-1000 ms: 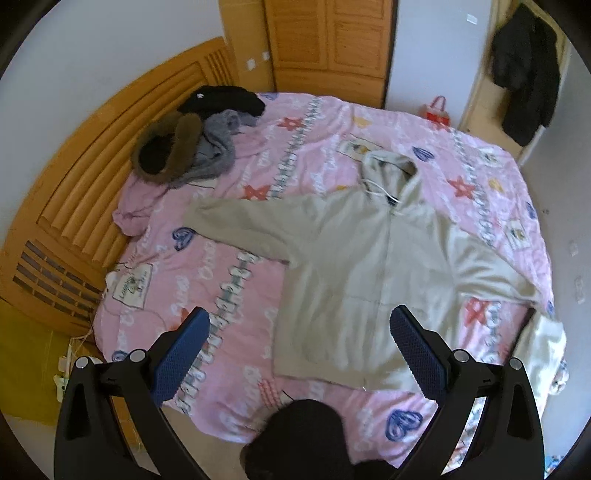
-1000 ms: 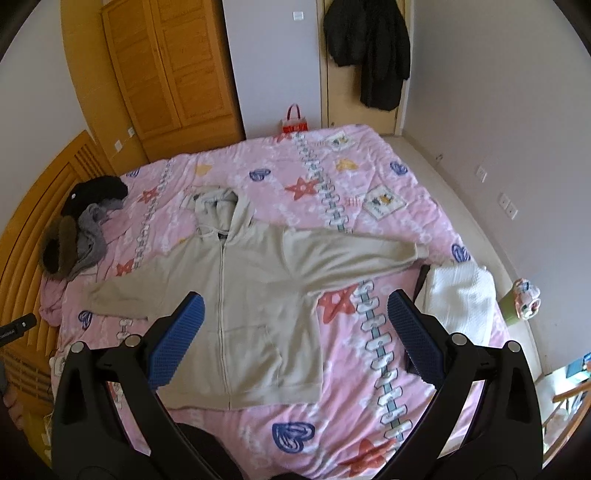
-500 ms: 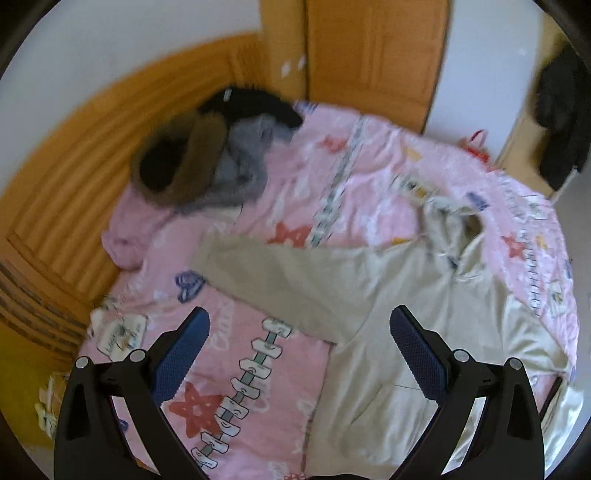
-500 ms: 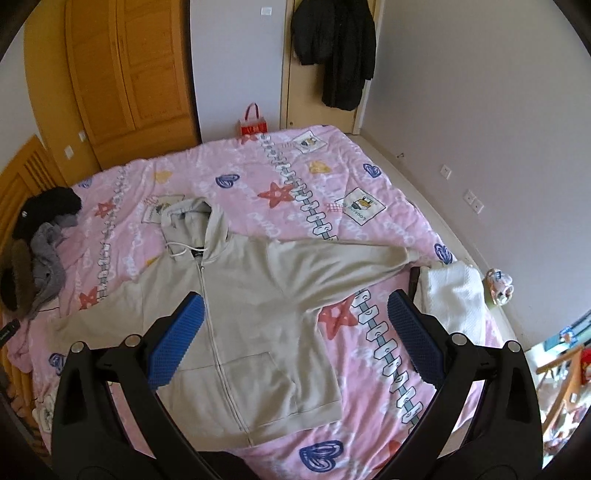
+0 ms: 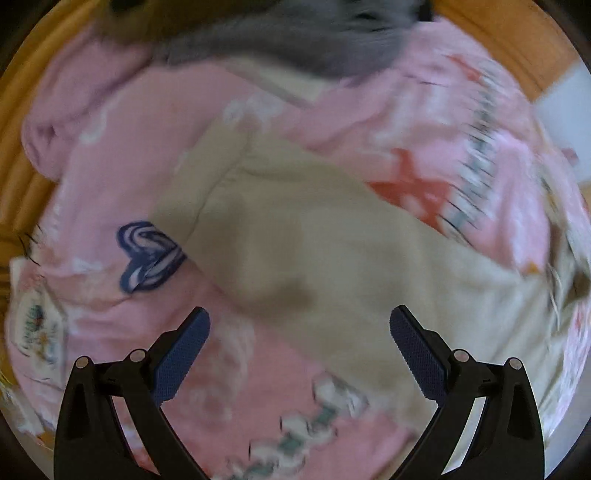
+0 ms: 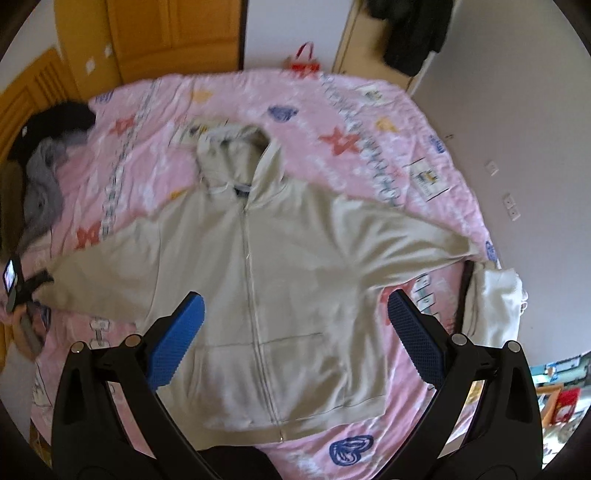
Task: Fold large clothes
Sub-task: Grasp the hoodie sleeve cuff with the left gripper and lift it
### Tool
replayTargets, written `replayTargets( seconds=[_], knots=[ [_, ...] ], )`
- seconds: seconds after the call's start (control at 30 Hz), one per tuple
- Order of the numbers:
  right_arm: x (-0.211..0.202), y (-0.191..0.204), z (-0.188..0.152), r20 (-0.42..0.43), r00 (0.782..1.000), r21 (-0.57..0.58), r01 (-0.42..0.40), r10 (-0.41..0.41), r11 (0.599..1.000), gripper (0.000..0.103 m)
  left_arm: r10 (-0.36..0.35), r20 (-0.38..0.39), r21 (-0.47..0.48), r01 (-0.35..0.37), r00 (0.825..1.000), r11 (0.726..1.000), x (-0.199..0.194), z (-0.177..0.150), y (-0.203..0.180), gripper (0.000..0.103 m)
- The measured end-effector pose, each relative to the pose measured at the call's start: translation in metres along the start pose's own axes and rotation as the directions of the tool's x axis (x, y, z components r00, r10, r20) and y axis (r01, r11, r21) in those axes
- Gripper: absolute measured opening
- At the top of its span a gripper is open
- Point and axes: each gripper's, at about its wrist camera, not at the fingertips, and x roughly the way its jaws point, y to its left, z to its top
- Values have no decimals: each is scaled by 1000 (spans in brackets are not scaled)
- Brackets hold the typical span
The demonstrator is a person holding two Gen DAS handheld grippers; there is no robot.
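Left wrist view, blurred: the left claw [image 5: 299, 325] has its blue pads wide apart and grips nothing. It hangs low over the hoodie's sleeve [image 5: 295, 236], whose cuff end points toward 10 o'clock on the pink bedspread [image 5: 110, 166]. A grey garment [image 5: 295, 48] lies at 12 o'clock by the wooden headboard [image 5: 517, 48].

Right wrist view: the right claw [image 6: 295, 314] is likewise spread and empty, held well above the bed. The beige hoodie [image 6: 258, 295] lies flat and zipped, hood toward 12 o'clock, one sleeve stretched to 9 o'clock, the other to 3 o'clock, where its cuff nearly meets a white folded cloth [image 6: 495, 306]. A dark coat [image 6: 410, 33] hangs at 1 o'clock.

By my reading the fold has not begun: the garment is only spread out, and both sleeves and the body remain to be turned in. The sleeve at 9 o'clock looks the likely first grasp.

No brand or legible writing shows; the neck label is too small to read.
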Motion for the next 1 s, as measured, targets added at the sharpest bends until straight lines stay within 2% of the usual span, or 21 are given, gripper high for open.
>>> replayTargets(
  seconds=[0.13,0.23,0.3,0.33,0.4,0.43,0.47,0.5,0.57,0.67,0.73,0.8,0.87,0.97,1.0],
  knots=[
    [20,33,-4,-27,1000,-82,-1,-1,997,97,-47,-95,-140,34,994,990,65,22,32,95],
    [31,50,-3,-30,999,-136,13,-17,991,97,-104,-129,-198,77,986,977,90,32,47,92],
    [36,57,-1,-38,999,-146,20,-25,989,97,-109,-124,-209,82,986,974,93,38,50,79],
    [38,59,0,-40,999,-147,19,-25,989,97,-109,-126,-208,82,986,975,94,41,49,75],
    [40,65,4,-34,999,-151,2,-8,988,97,-99,-131,-186,74,986,980,91,44,46,47],
    [43,68,5,-26,1000,-162,-5,1,987,97,-90,-133,-167,67,987,984,88,44,43,41],
    [46,72,6,-20,1000,-172,-15,11,985,97,-86,-129,-153,66,988,986,85,45,40,25],
    [52,80,8,-15,999,-181,-31,28,983,97,-88,-123,-127,73,989,989,79,44,36,13],
    [64,95,12,-10,997,-185,-72,72,980,97,-88,-101,-95,78,991,992,66,40,29,11],
    [88,118,13,-5,986,-207,-163,165,965,97,-77,-26,-56,76,997,996,34,34,16,10],
    [114,137,12,-19,967,-220,-250,252,943,97,-87,53,-16,88,995,996,3,27,3,10],
    [159,166,8,-41,923,-232,-380,382,895,97,-107,125,20,105,986,994,-27,19,-13,9],
    [203,197,1,-75,896,-261,-442,438,858,87,-155,199,53,147,968,988,-63,4,-28,9],
    [265,236,-7,-120,880,-266,-474,459,839,60,-242,289,134,212,926,968,-109,-23,-62,9],
    [293,245,-10,-148,870,-245,-493,471,835,47,-281,321,182,232,904,956,-127,-36,-77,9]
  ],
)
